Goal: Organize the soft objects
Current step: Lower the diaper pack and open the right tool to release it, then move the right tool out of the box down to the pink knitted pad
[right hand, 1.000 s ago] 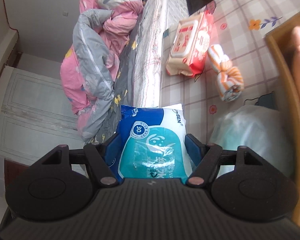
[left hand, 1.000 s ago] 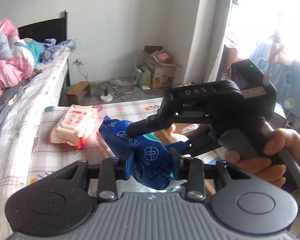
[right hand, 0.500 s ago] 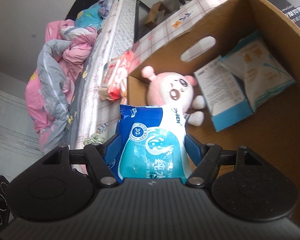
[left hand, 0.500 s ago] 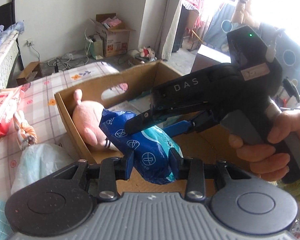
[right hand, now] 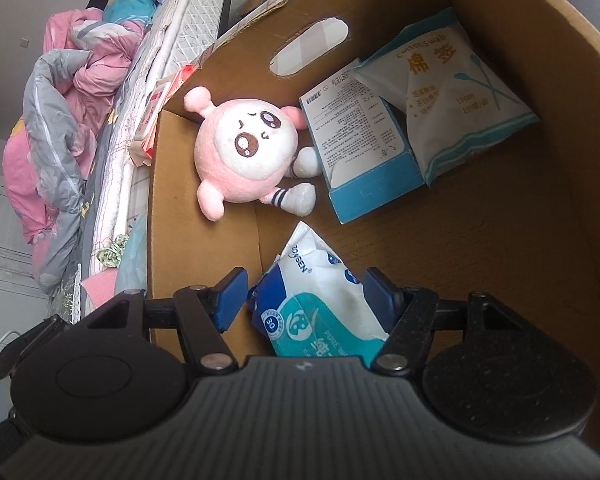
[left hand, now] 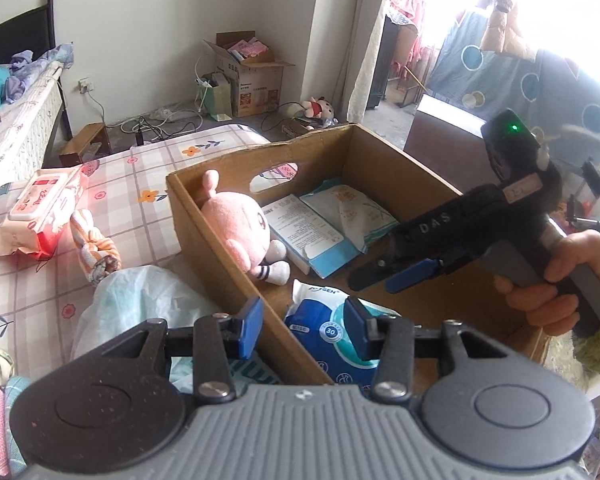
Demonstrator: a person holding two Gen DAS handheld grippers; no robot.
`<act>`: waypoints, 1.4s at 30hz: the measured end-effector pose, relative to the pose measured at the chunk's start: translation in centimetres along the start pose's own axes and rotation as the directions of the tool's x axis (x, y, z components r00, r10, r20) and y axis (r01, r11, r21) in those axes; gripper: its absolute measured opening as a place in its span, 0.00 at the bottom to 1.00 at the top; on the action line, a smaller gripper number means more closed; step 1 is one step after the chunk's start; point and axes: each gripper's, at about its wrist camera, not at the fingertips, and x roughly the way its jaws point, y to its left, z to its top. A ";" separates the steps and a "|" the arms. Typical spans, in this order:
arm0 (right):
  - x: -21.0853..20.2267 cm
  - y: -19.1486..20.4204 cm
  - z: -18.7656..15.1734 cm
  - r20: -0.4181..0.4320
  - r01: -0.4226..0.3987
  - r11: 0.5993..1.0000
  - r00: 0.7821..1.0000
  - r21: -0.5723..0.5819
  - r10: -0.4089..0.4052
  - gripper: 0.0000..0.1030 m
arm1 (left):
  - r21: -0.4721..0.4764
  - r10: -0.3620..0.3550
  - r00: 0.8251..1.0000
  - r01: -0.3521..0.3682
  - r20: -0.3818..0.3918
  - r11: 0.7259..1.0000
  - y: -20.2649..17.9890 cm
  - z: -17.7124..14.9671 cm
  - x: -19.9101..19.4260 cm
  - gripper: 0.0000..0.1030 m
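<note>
On the left, on my checked bed cover (left hand: 148,168), some soft things are not put away yet: the pink and white pack of wet wipes (left hand: 40,212), the orange and white striped knotted cloth (left hand: 92,248) and the crinkly pale plastic bag (left hand: 140,300). They lie outside the brown cardboard box (left hand: 204,240). I think those are left to do.

In the box, more is done. The round pink plush toy (right hand: 244,156) leans in the corner by the wall. Next to it lie the flat white and blue paper box (right hand: 360,148) and the white bag of cotton swabs (right hand: 448,92), which rests partly on it.

The blue and white soft pack of wipes (right hand: 320,304) now lies on the box floor, near my side.

My left gripper (left hand: 302,328) is opening. Its blue pads stand apart, one on each side of the box wall, and it holds nothing.

My right gripper (right hand: 308,300) is closing a little, but there is a gap at its left pad, so I think the pack is let go. The pack sits loose between the pads.
</note>
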 end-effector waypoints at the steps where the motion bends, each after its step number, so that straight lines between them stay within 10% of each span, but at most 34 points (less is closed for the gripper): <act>1: -0.1 0.1 -0.2 -0.014 0.019 1.000 1.000 -0.019 -0.019 0.67 | -0.009 0.005 1.000 -0.005 0.005 1.000 0.5 -0.1 -0.4 0.46; 12: 4.0 -1.0 -3.7 -0.231 0.100 0.995 0.969 0.030 -0.090 0.64 | -0.145 0.049 0.999 -0.046 0.021 0.988 5.1 -3.4 -3.6 0.46; 27: 5.1 0.5 -3.1 -0.096 0.044 0.996 0.995 0.076 -0.036 0.48 | -0.246 0.098 0.995 -0.092 0.012 0.965 9.0 -7.8 -6.6 0.50; 34: 3.3 0.3 -2.9 -0.040 0.045 0.994 0.998 0.104 -0.041 0.72 | -0.223 0.156 0.986 -0.141 0.050 0.965 9.4 -8.8 -8.2 0.68; 42: -3.1 2.5 -3.7 0.179 0.106 0.994 0.978 0.034 -0.111 0.77 | -0.201 0.222 0.971 -0.200 0.093 0.959 10.4 -9.9 -10.4 0.78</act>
